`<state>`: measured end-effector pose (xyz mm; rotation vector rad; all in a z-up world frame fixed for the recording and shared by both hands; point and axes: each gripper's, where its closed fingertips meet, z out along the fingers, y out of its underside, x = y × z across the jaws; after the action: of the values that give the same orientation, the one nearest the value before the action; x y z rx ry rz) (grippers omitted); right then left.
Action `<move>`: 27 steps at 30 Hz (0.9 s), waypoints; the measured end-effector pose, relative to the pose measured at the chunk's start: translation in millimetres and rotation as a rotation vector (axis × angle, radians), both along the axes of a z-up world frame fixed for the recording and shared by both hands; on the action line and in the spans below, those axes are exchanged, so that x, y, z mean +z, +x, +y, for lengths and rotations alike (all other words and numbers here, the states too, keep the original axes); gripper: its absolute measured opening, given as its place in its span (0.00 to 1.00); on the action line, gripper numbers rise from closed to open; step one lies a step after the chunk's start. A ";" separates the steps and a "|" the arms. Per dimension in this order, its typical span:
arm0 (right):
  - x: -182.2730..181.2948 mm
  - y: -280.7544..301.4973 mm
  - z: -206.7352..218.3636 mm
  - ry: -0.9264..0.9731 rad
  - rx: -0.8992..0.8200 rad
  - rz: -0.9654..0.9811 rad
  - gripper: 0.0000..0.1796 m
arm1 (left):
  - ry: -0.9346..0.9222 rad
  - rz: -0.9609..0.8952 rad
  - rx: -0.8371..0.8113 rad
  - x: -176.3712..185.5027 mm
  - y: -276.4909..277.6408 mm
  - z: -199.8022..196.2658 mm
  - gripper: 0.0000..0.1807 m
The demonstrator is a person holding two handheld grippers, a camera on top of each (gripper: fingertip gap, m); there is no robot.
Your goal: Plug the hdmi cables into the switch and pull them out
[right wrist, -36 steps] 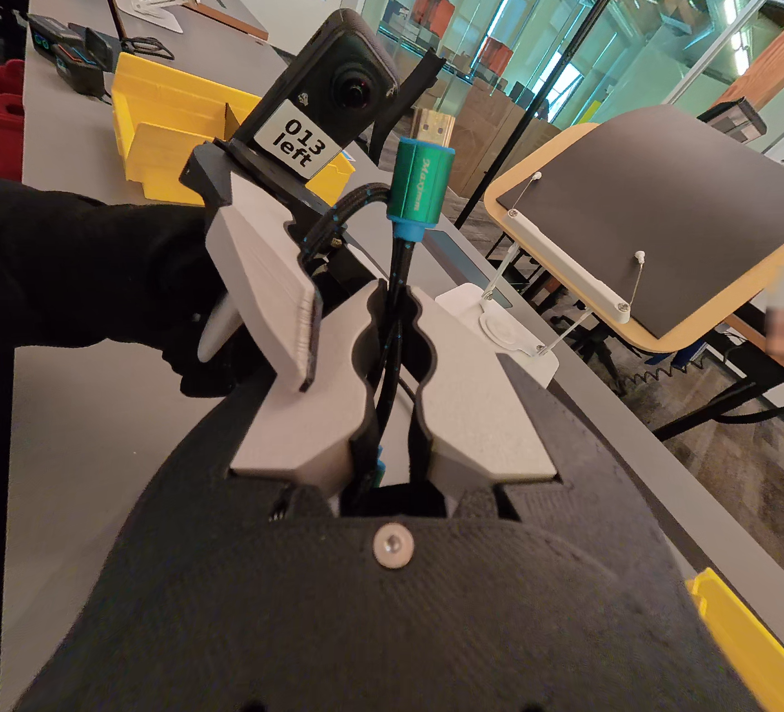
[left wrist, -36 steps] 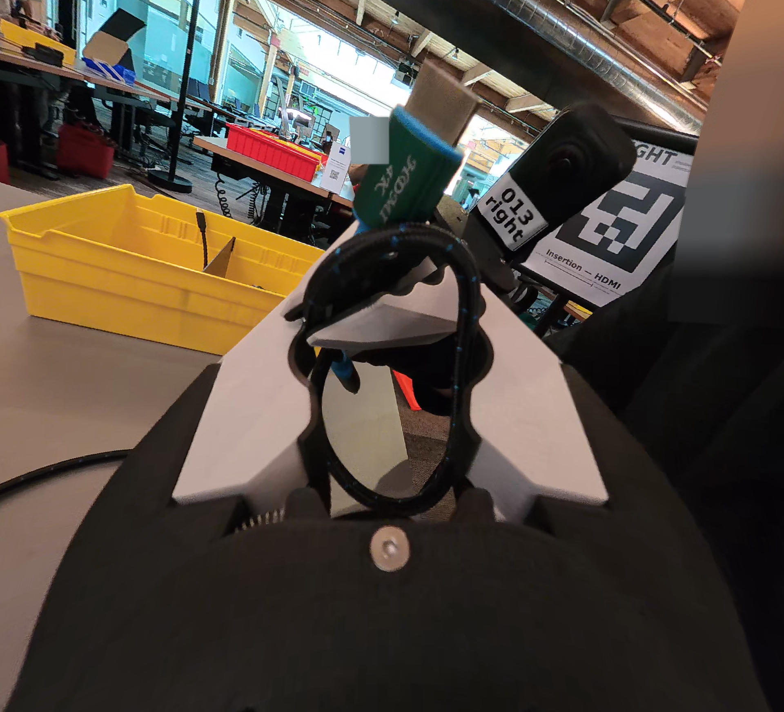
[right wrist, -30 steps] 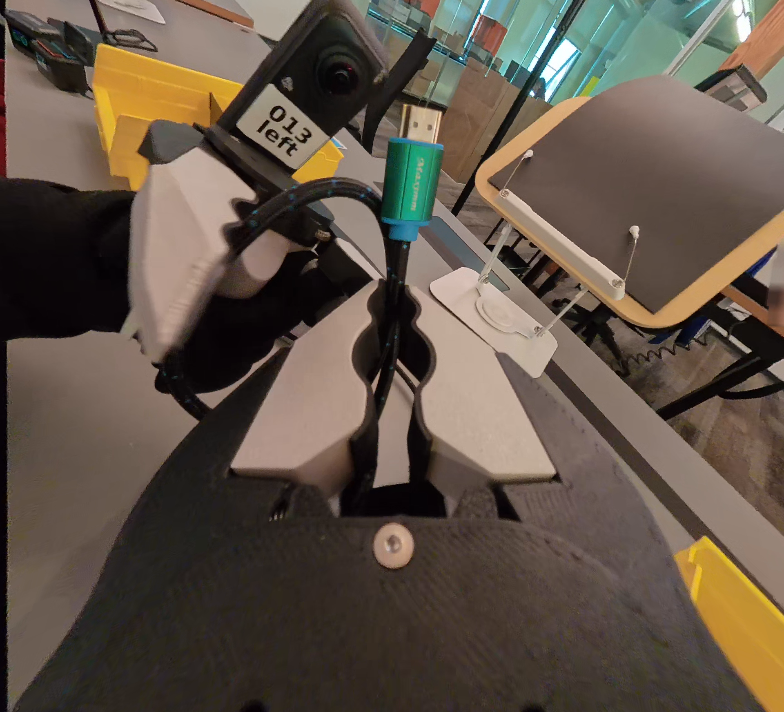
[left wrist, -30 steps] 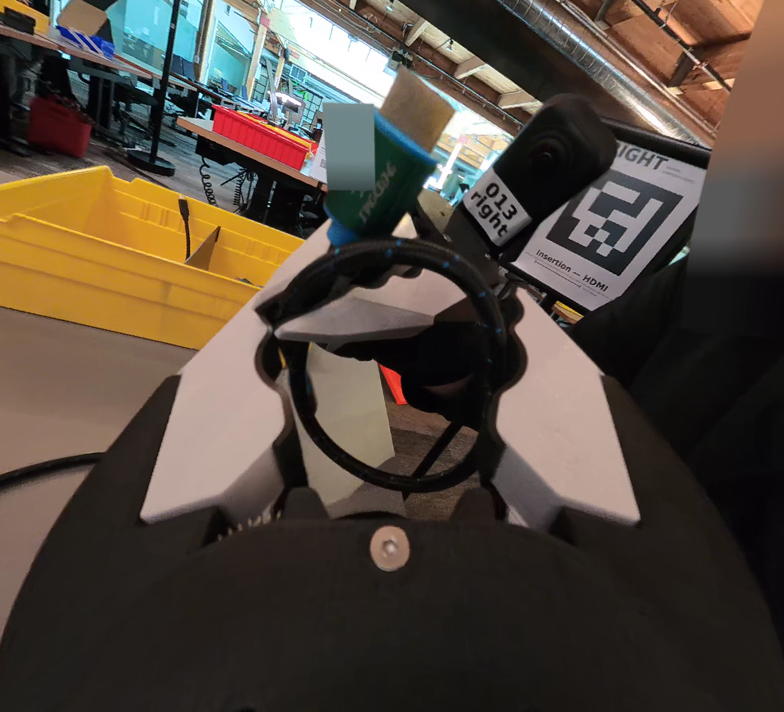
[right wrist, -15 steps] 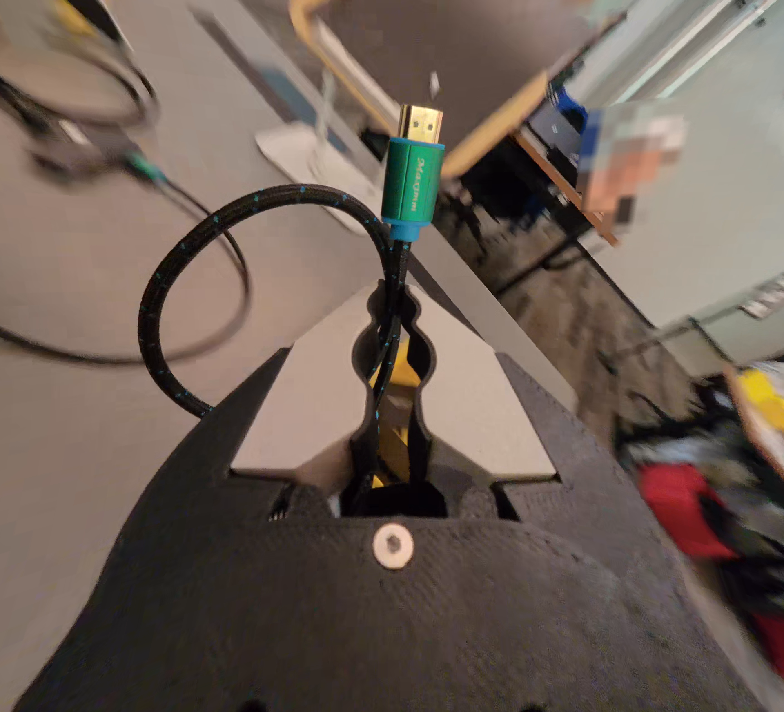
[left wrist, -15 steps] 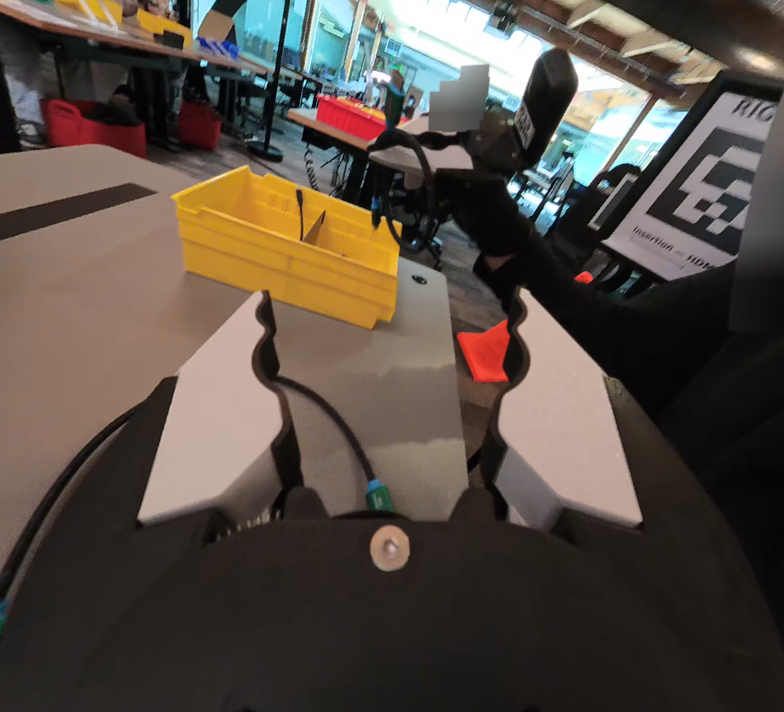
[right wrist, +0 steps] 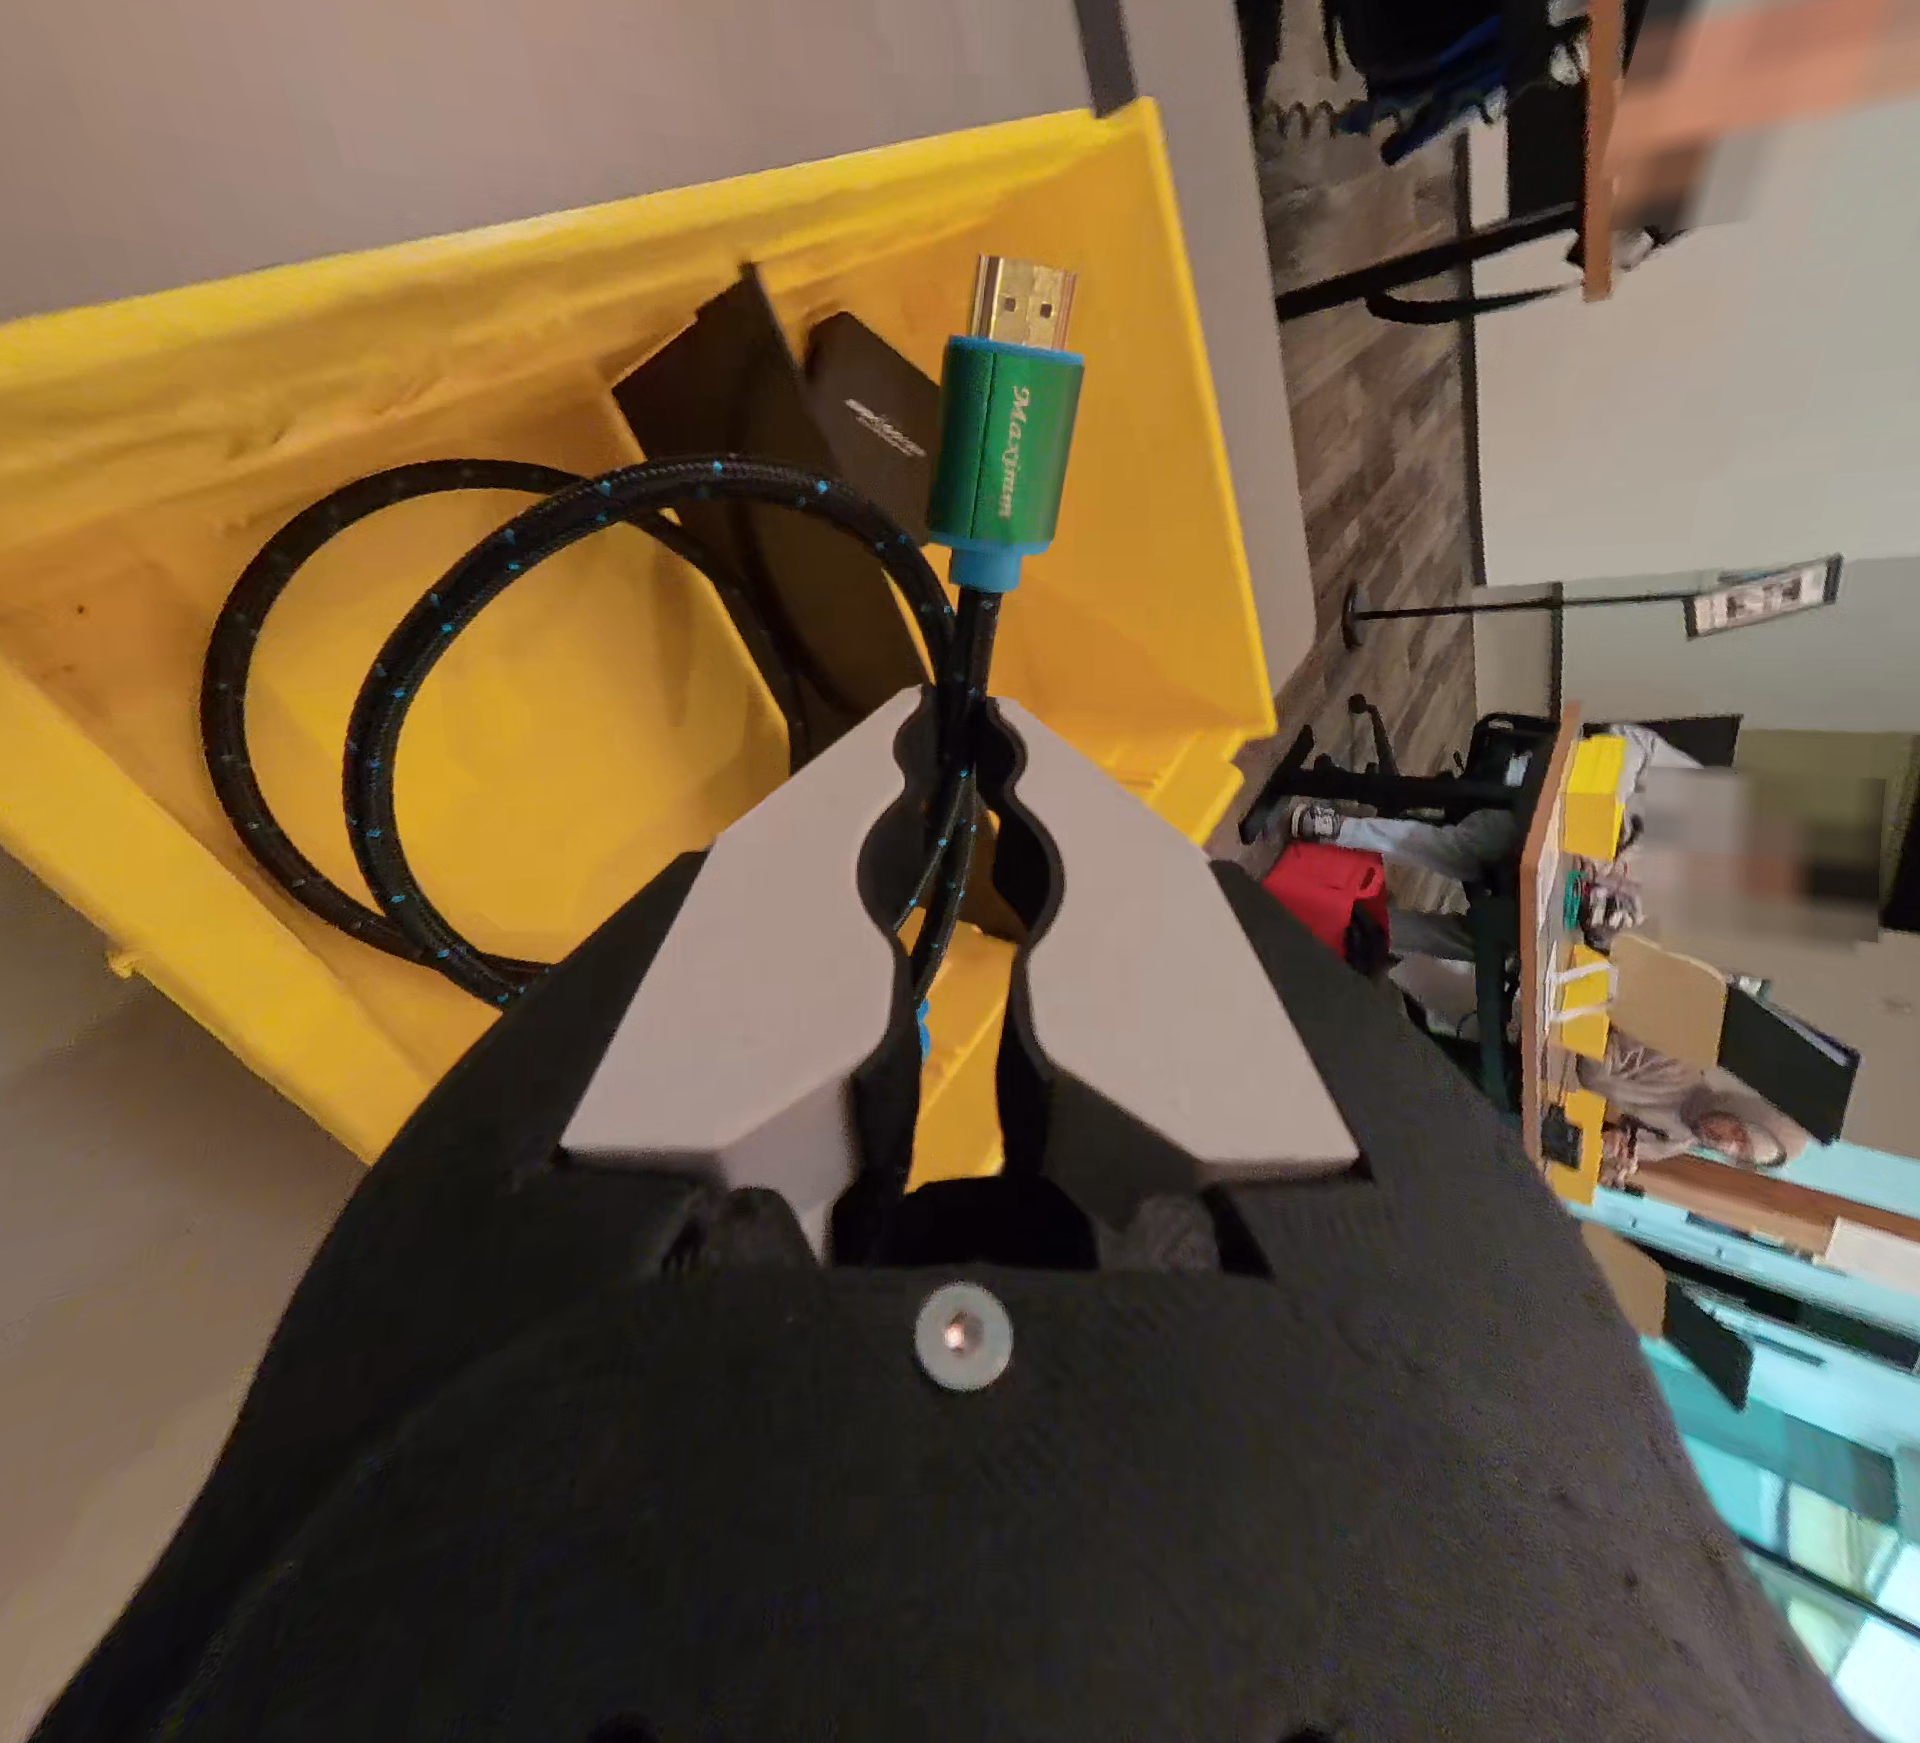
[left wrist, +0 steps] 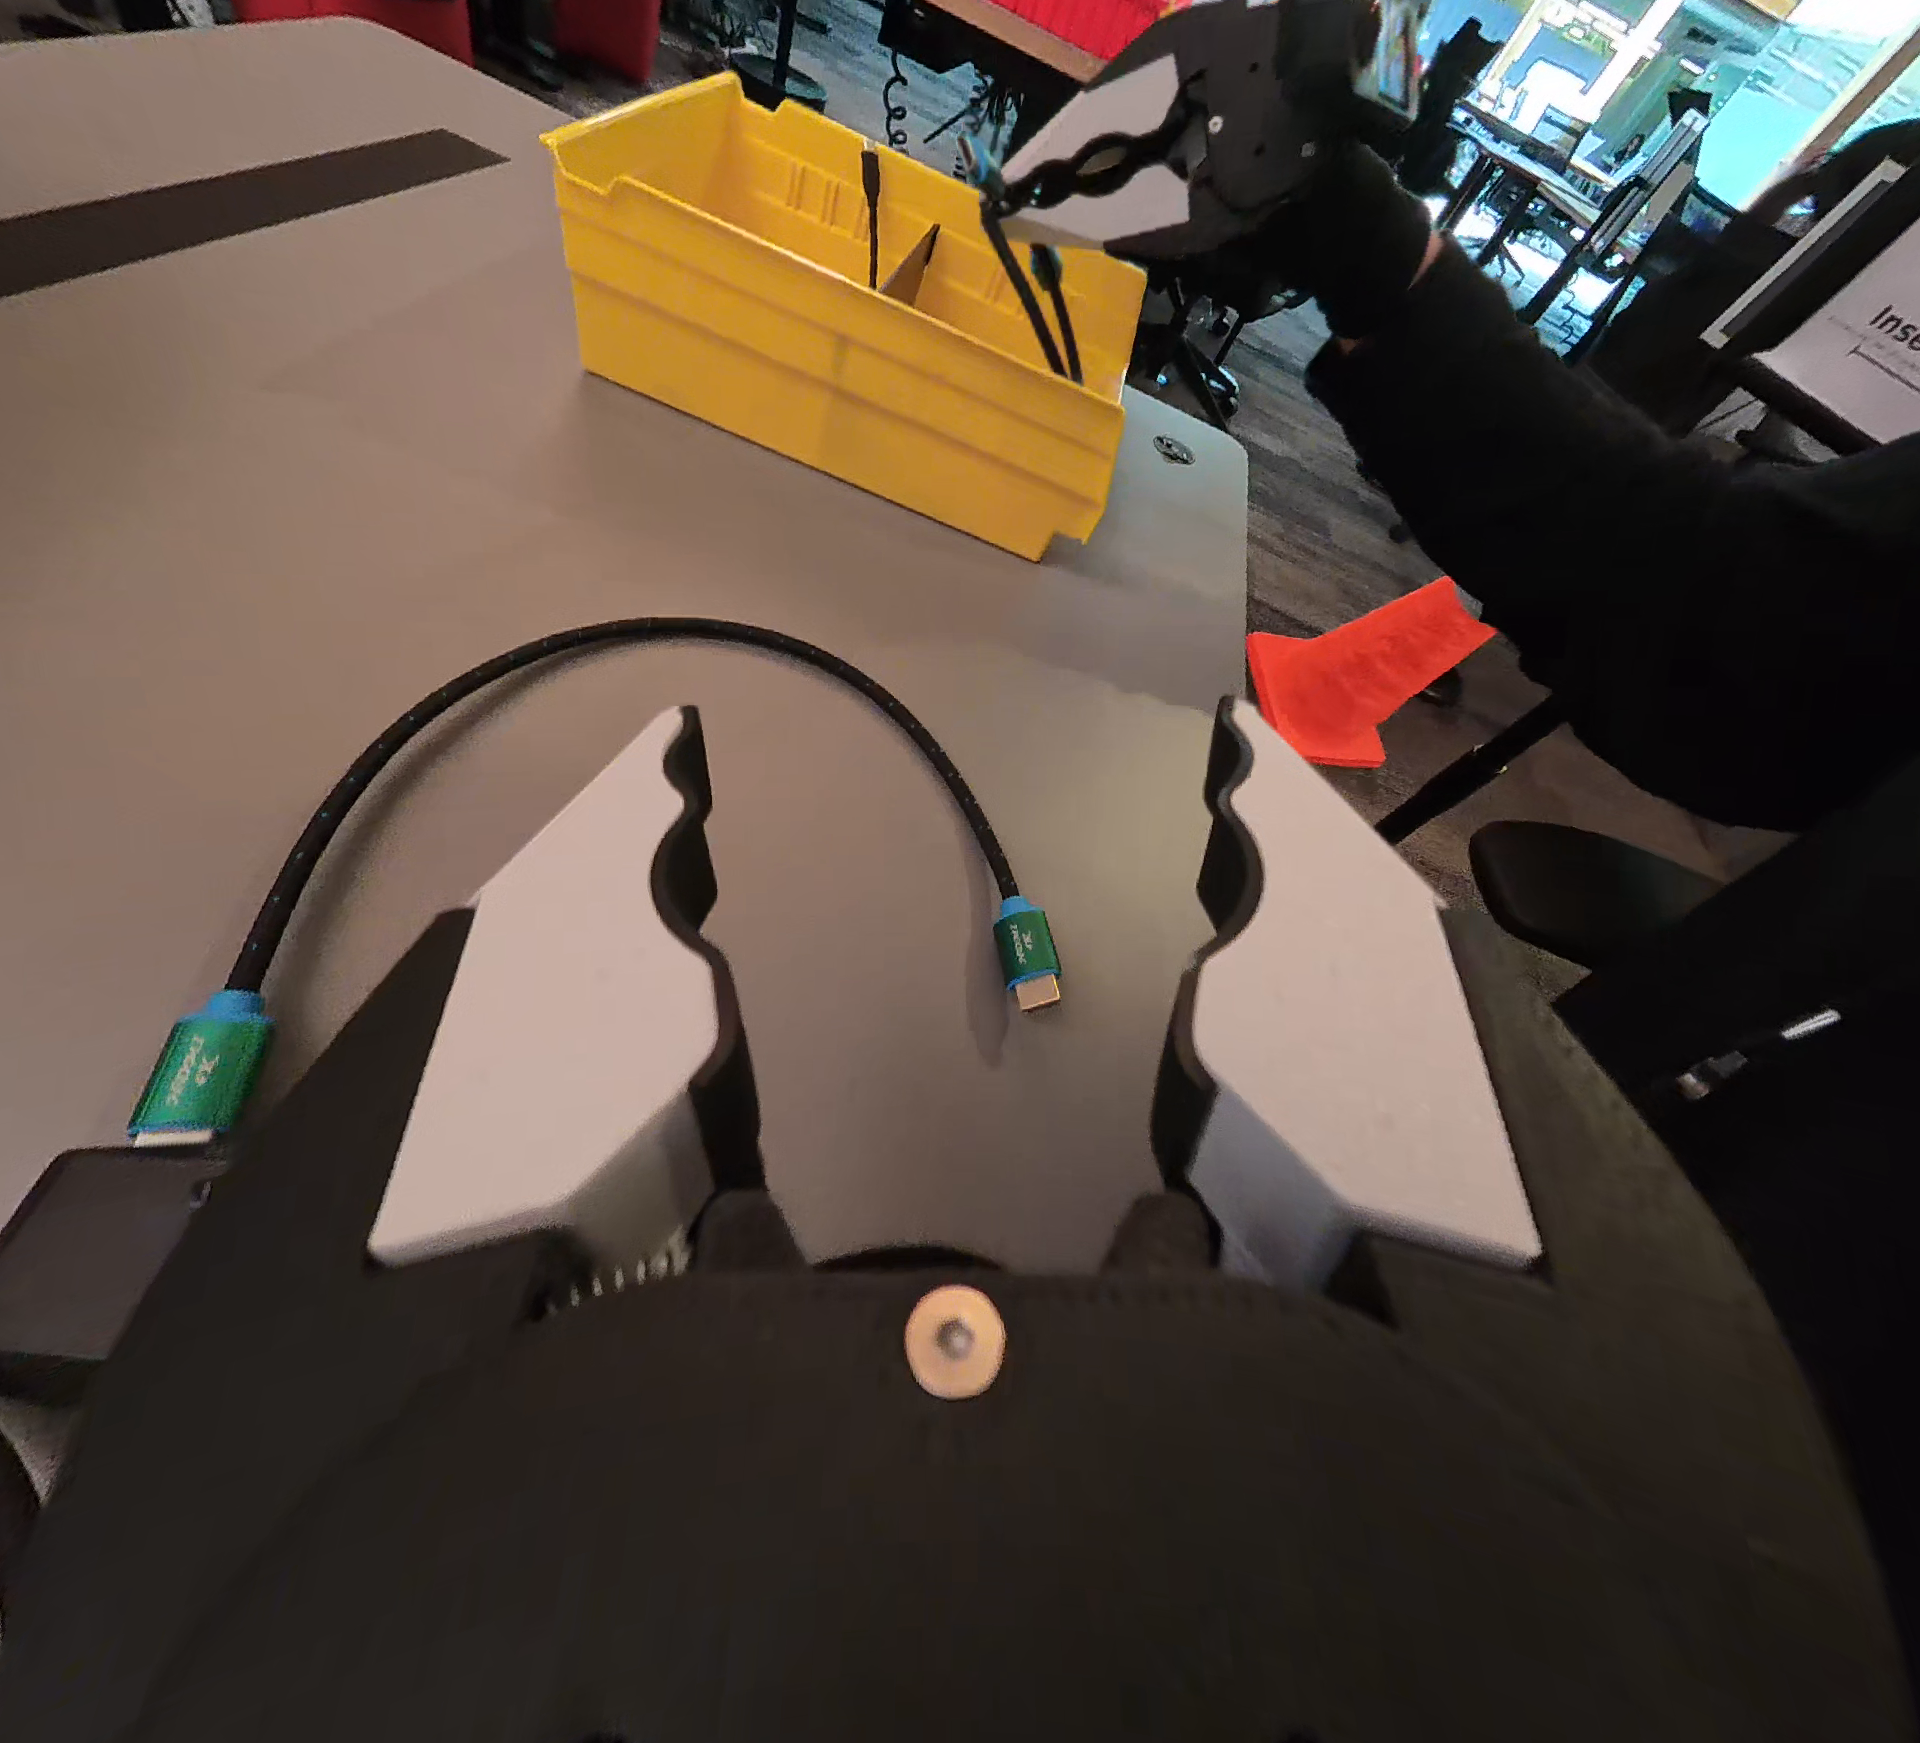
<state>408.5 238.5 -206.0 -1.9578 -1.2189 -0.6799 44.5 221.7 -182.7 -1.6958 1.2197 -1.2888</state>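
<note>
**Loose plug lies between the left fingers; right hand hangs its cable over the bin**

While the right gripper hangs over the yellow bin with its fingers clamped on a braided black cable, the left gripper sits low over the grey table with its fingers spread wide and nothing between them. The cable held on the right sticks up past the fingertips, its green plug pointing away from the gripper, gold tip outermost, the rest looping down into the bin beside a dark flat box, perhaps another switch.

On the table a second cable arcs away from the left gripper and back. One green plug sits at a black box at the lower left edge, which I take for the switch; whether it is fully seated I cannot tell. The free plug lies flat in the gap between the left fingers, nearer the right-hand one, its long axis running roughly along them, gold tip toward the gripper.

So the left gripper is far the nearer, and I would guess it need only drop and close; the tip points away from the switch, though, so a turn would probably be needed to plug it in
</note>
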 end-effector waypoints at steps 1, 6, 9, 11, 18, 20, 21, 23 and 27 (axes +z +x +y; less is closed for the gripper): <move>-7.5 -0.8 1.5 -0.010 0.014 -0.019 0.02 | 0.000 0.006 0.001 -1.5 -1.2 -0.2 0.51; -53.3 -0.4 3.9 -0.131 0.042 -0.095 0.02 | -0.005 0.021 0.001 -6.4 -3.8 -1.6 0.51; -76.4 -4.8 3.3 -0.224 0.039 -0.031 0.05 | -0.004 0.035 0.000 -10.0 -5.1 -2.7 0.51; -86.3 -3.9 1.4 -0.295 0.020 -0.002 0.12 | -0.005 0.044 -0.002 -12.0 -6.4 -3.8 0.51; -78.4 -7.0 -9.7 -0.436 -0.013 0.157 0.23 | -0.004 0.048 0.007 -12.8 -11.0 -2.2 0.51; -67.7 -2.2 -9.9 -0.414 -0.022 0.162 0.22 | -0.002 0.049 0.007 -12.3 -11.8 -2.0 0.51; -60.2 -0.3 -9.9 -0.394 -0.030 0.170 0.23 | 0.004 0.053 0.009 -12.2 -12.6 -1.6 0.51; -40.2 -0.2 -8.8 -0.334 -0.042 0.213 0.22 | 0.019 0.062 0.018 -10.8 -15.5 0.4 0.51; 6.7 -8.7 -10.2 -0.190 -0.067 0.272 0.19 | 0.047 0.073 0.051 -4.6 -26.2 8.7 0.51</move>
<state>399.9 228.3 -199.3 -2.1728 -1.0857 -0.3249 18.3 230.3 -187.2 -1.7425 1.2309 -1.1680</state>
